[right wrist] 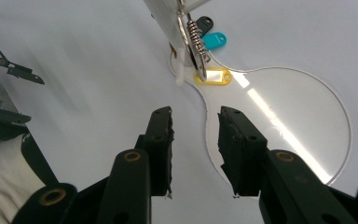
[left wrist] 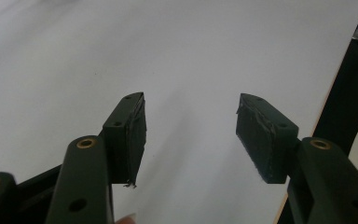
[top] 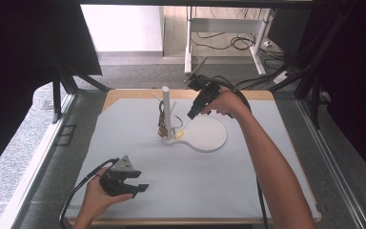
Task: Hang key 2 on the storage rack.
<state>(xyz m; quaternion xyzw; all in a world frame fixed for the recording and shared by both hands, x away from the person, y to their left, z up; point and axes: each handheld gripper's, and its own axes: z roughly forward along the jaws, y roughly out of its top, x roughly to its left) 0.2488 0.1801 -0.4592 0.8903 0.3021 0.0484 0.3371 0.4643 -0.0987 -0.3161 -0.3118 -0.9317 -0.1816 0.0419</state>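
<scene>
Nearest the person, at the front left of the counter (top: 138, 157), the left hand-held gripper (top: 140, 187) rests low over the pale grey mat. Its jaws stand wide apart with nothing between them; the left gripper view shows bare mat beyond the black pads (left wrist: 135, 140).

Farther in, near the middle of the counter, a stand has a round white base plate (top: 205, 135) and an upright white post (top: 166, 109) rising from its narrow end. Key tags hang at the foot of the post from a metal spring clip (right wrist: 195, 35). A yellow key tag (right wrist: 213, 77) lies on the neck of the base plate, and a teal key tag (right wrist: 213, 39) and a black key tag (right wrist: 203, 22) lie just behind the post.

The tags look small, light, stiff plastic, thin and rather slick, so they would slide easily. The best hold seems to be across the flat faces of the yellow tag, away from the ring end. The clip appears springy and may pull back.

Farthest, the right hand-held gripper (top: 190, 114) points down toward the base plate, just right of the post. Its jaws are partly apart, holding nothing, pads clear of the tags.
</scene>
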